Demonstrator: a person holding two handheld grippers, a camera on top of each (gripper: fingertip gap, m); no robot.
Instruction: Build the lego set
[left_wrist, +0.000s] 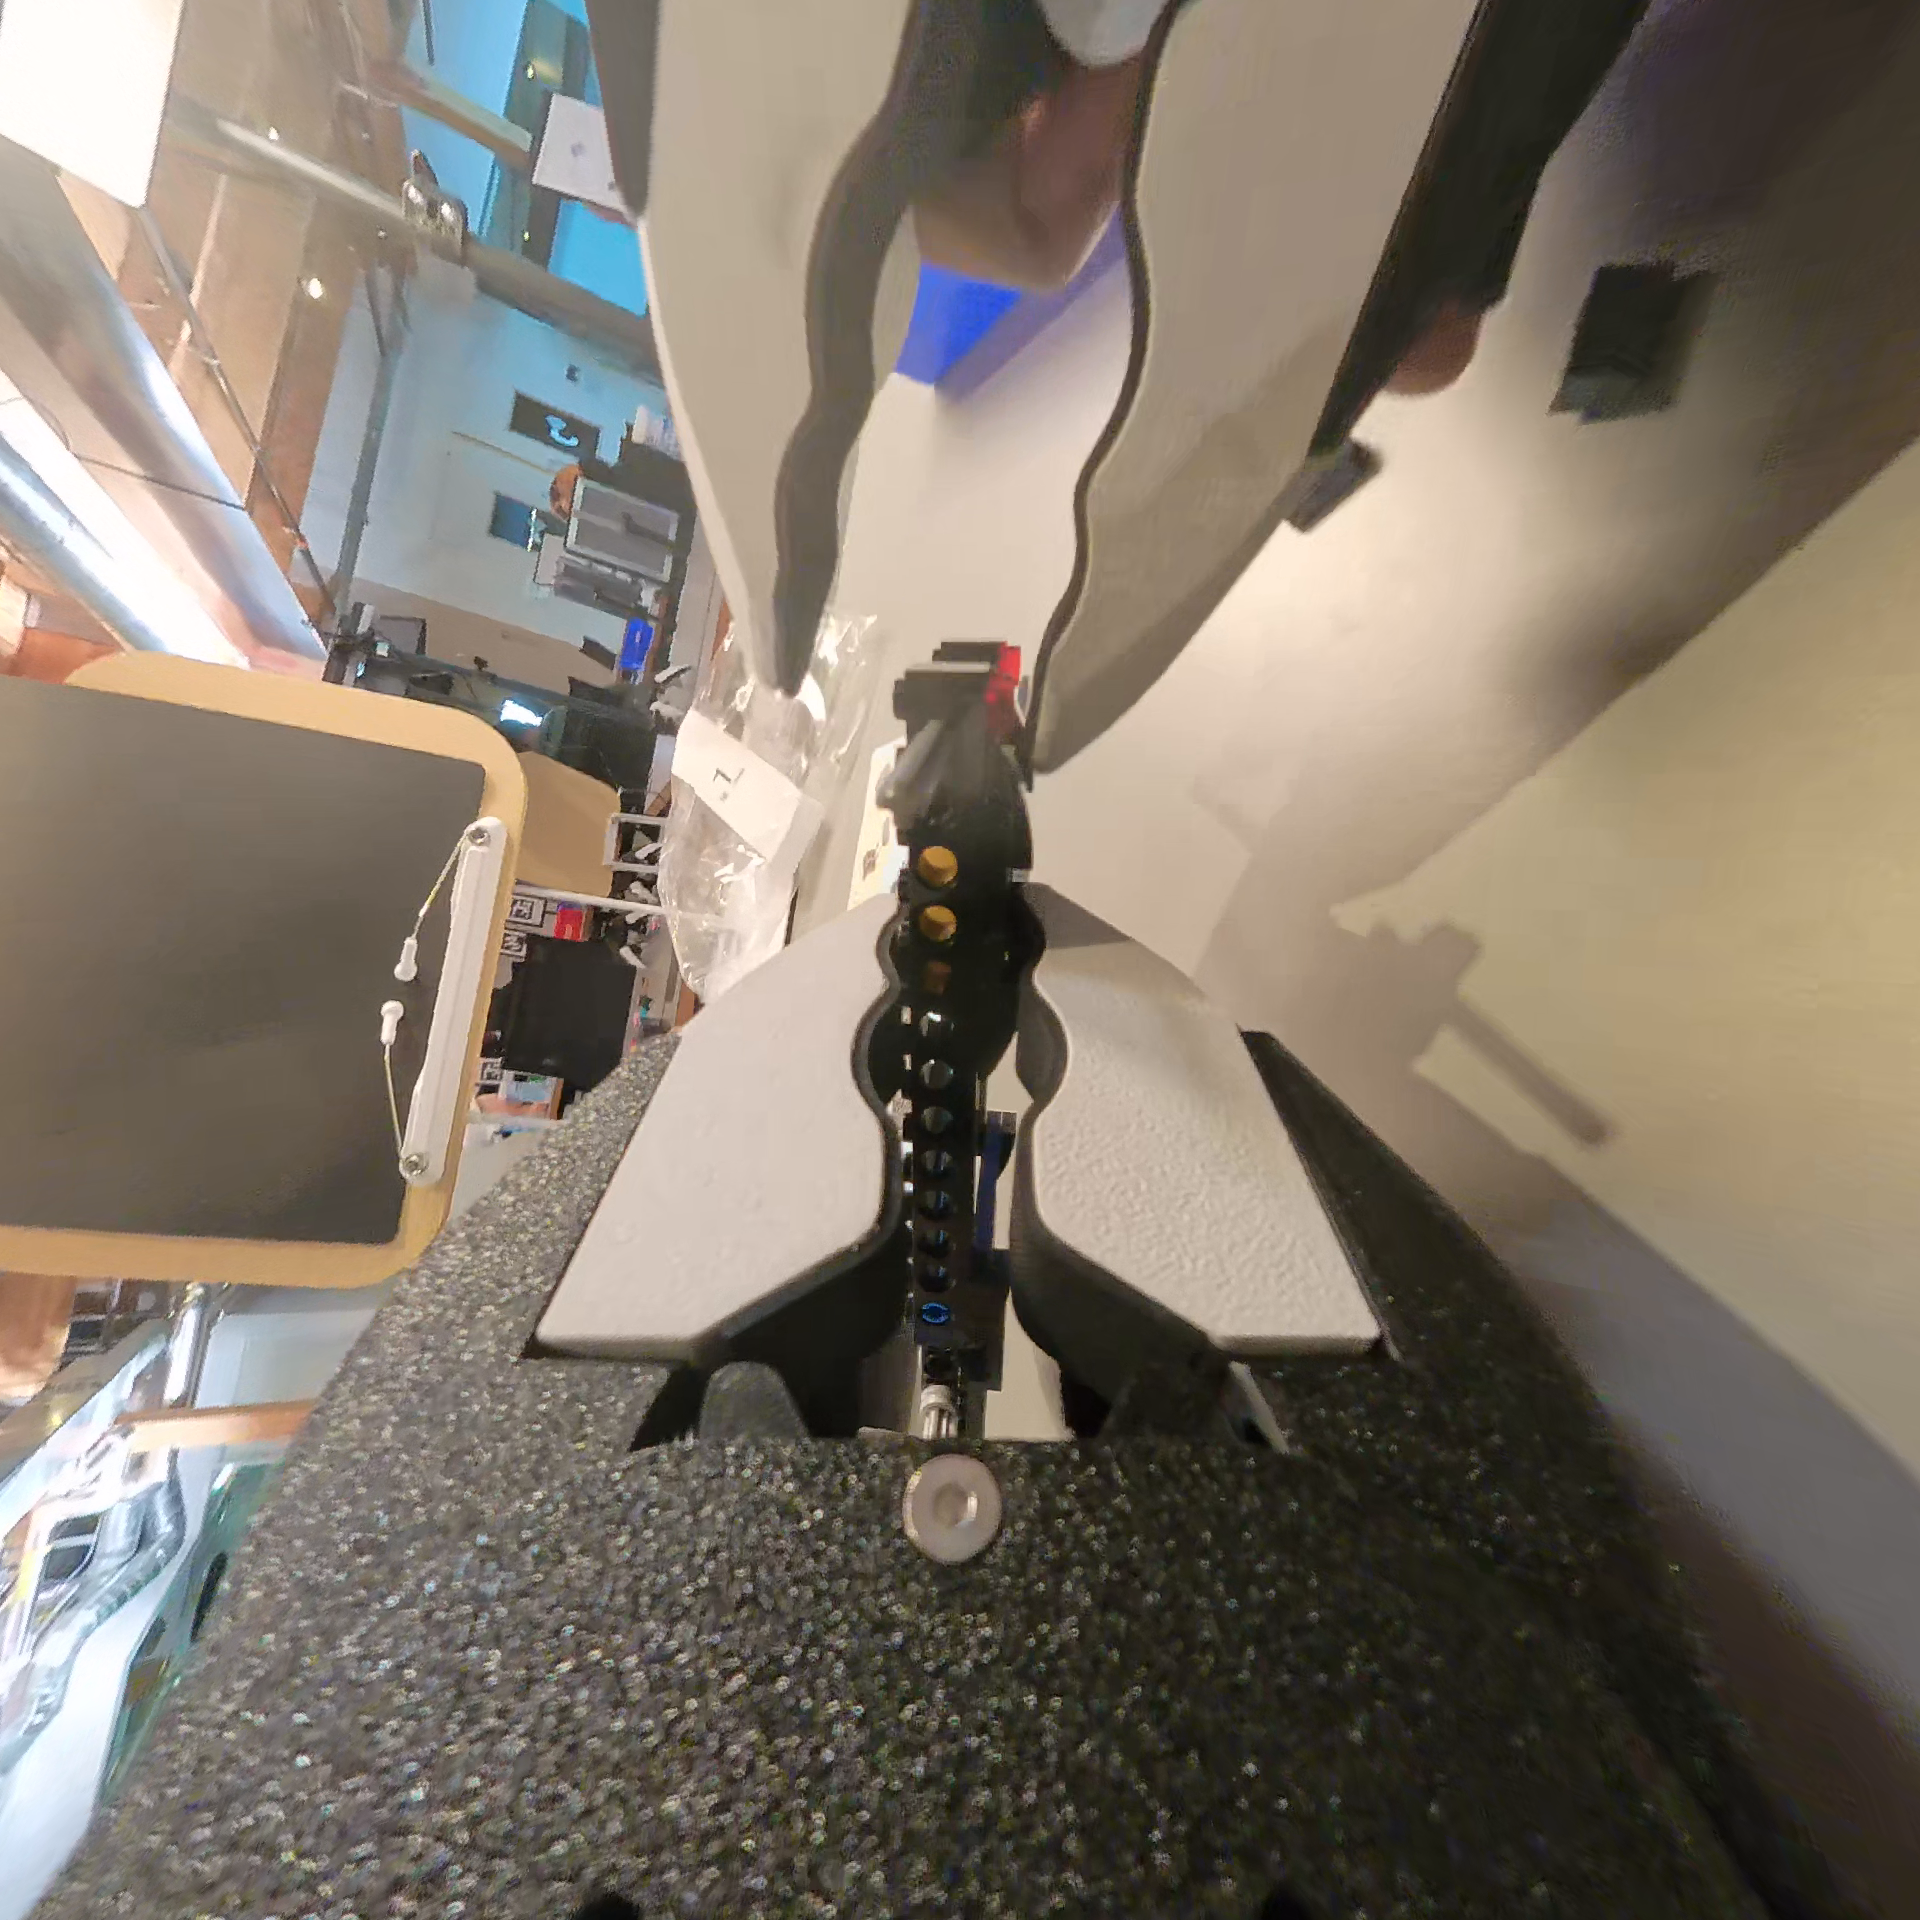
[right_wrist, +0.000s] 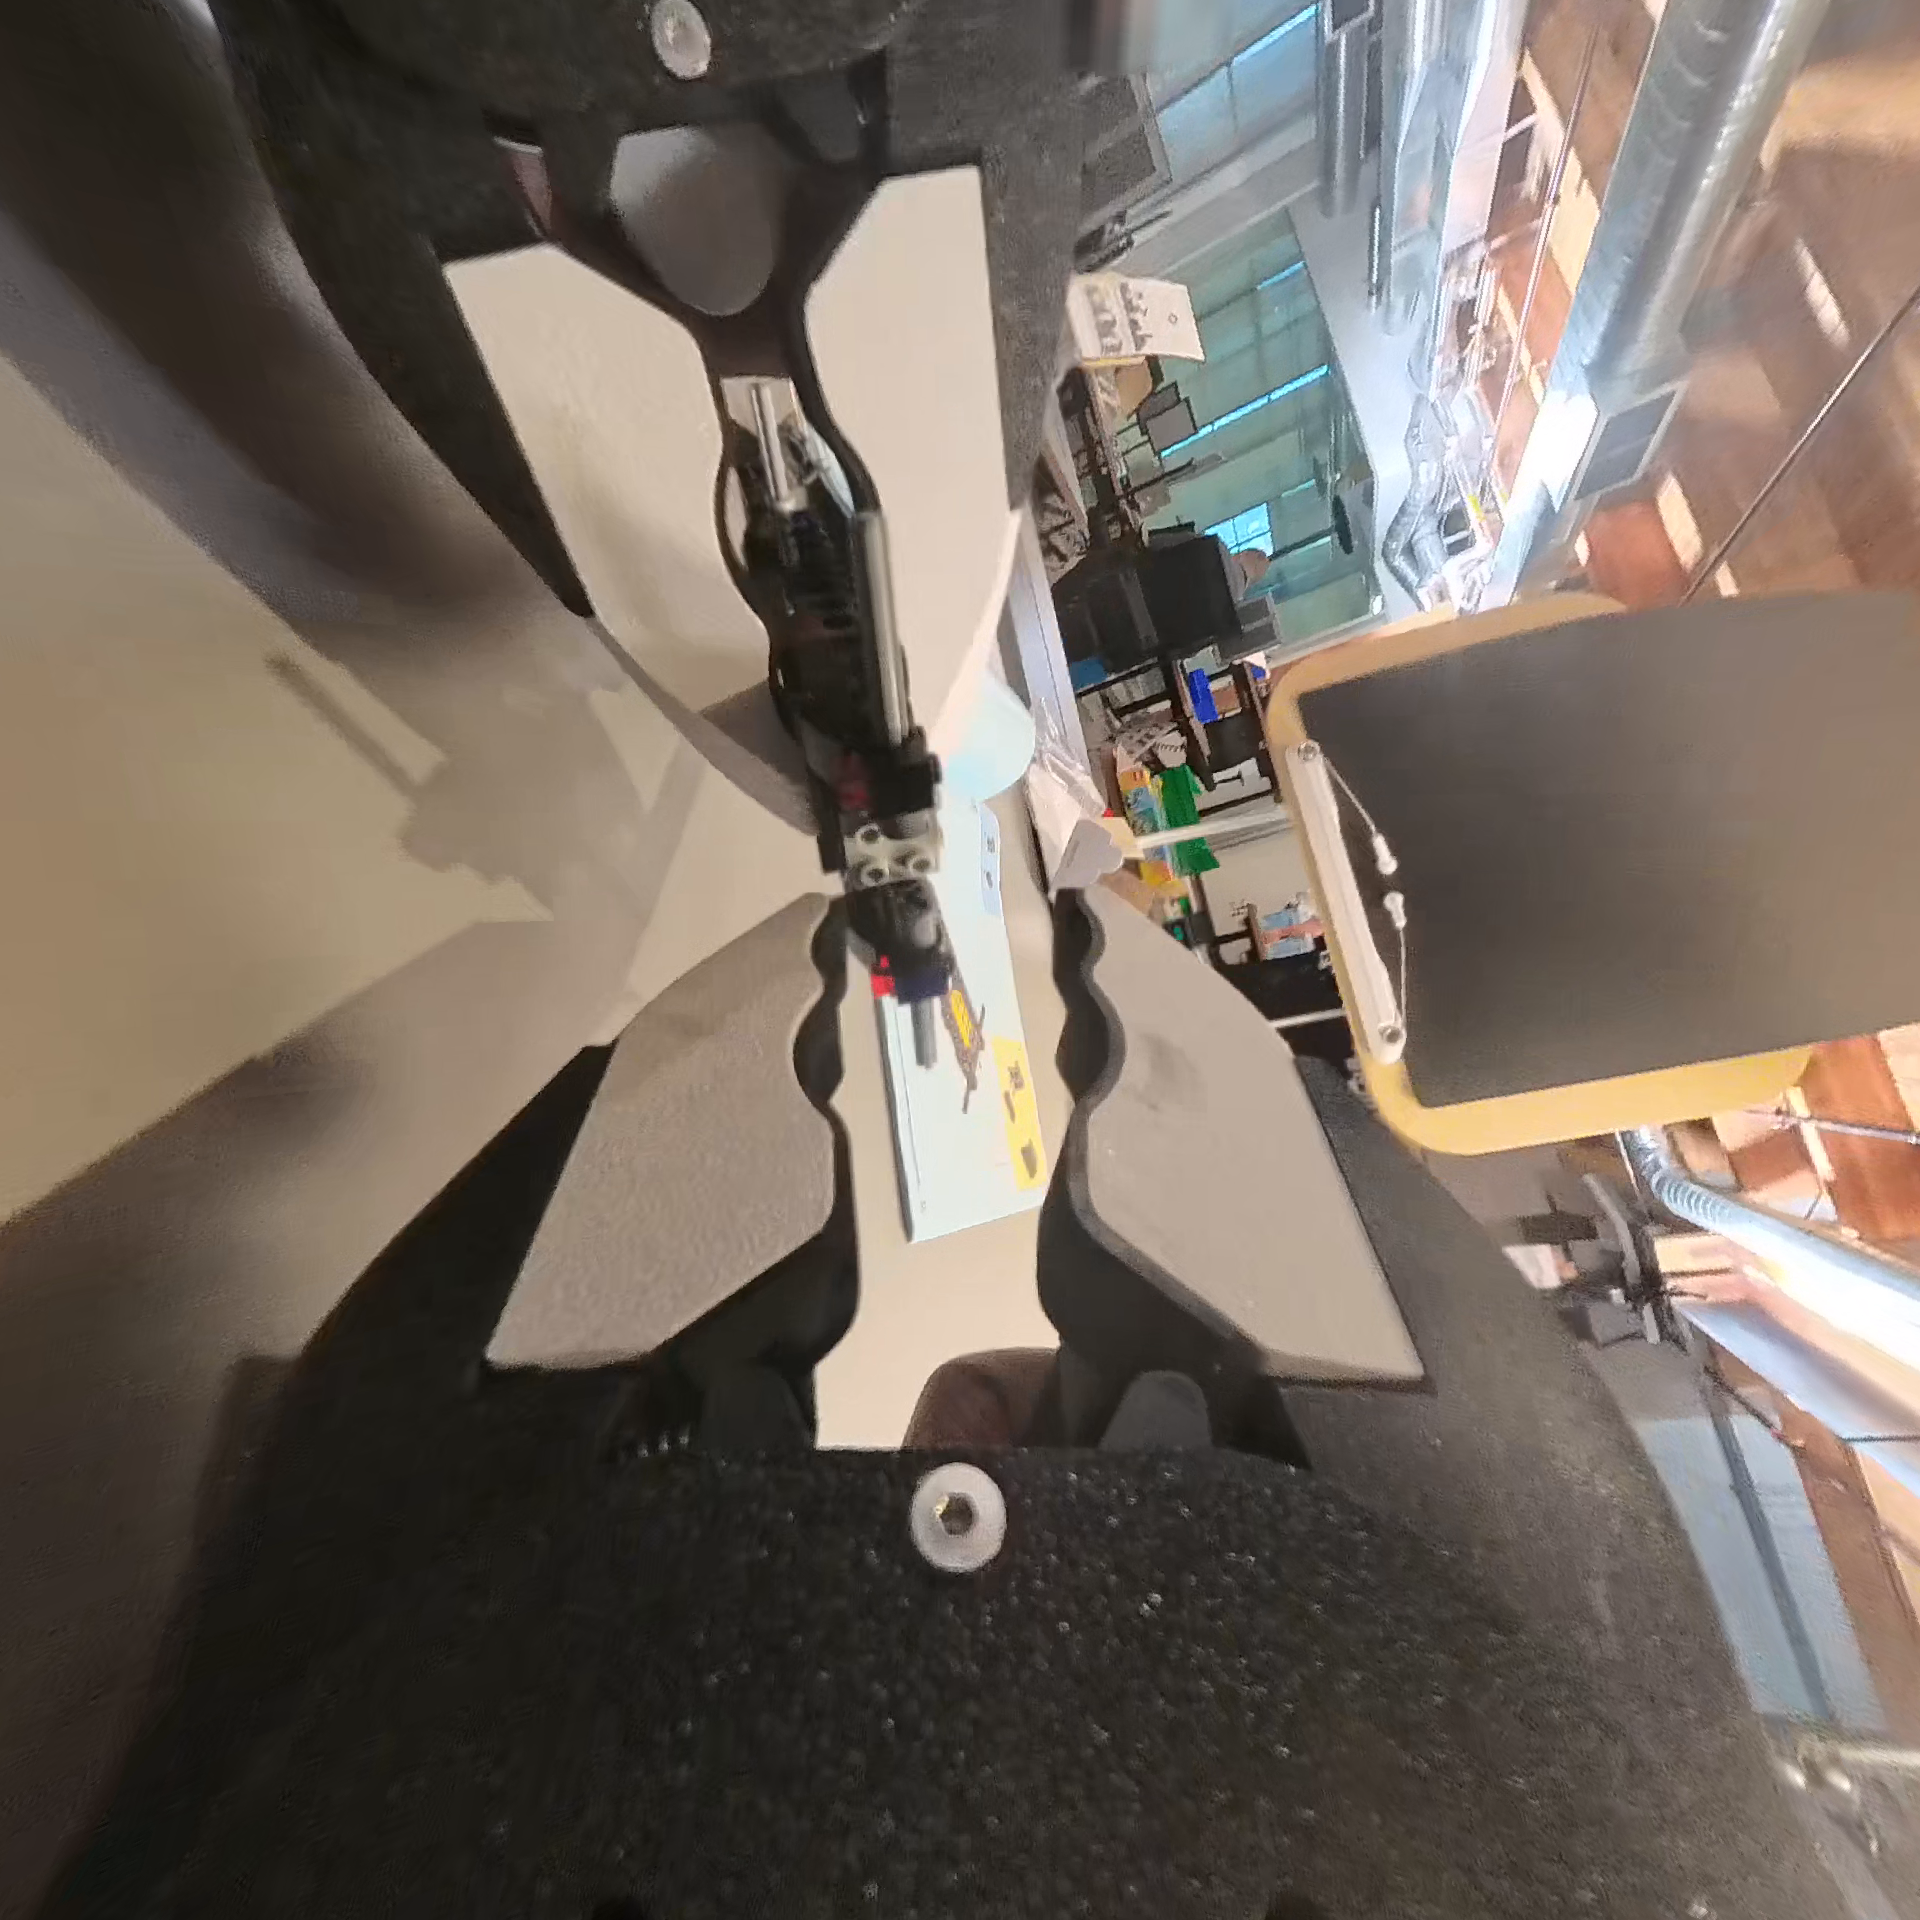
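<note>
Left wrist view: the left gripper (left_wrist: 940, 935) has its fingers (left_wrist: 758, 1122) clamped on a long black brick-built beam (left_wrist: 951, 1039). The pads press on both of its sides, and it sticks out well past the tips. Two tan pegs (left_wrist: 938, 891) stud its face, a row of holes runs down toward the palm, and a small red piece (left_wrist: 1006, 675) sits at its far end. The right gripper (left_wrist: 914, 707) comes in from above with its fingers apart. One of its tips lies just beside the red end; whether it touches cannot be told. A clear plastic bag (left_wrist: 748, 831) with a white label lies beyond on the white desk (left_wrist: 1558, 779), and a chalkboard (left_wrist: 208, 956) stands off to the left.

Right wrist view: the right gripper (right_wrist: 940, 914) is open, its fingers (right_wrist: 717, 1091) well apart. The beam's grey and black end (right_wrist: 894, 842) reaches in between the tips, close to the left pad, with no squeeze visible. Behind it the left gripper (right_wrist: 831, 769) holds the beam, which also carries a grey rod (right_wrist: 883, 623). A printed booklet (right_wrist: 966, 1101) lies on the desk, seen between the open fingers.

The beam is held in the air over the desk. It looks light and stiff, made of hard, smooth plastic, and is likely to come apart at the joints if twisted or bent. The flat long sides look the best place to take hold of it, not the pegs or the small end pieces.
</note>
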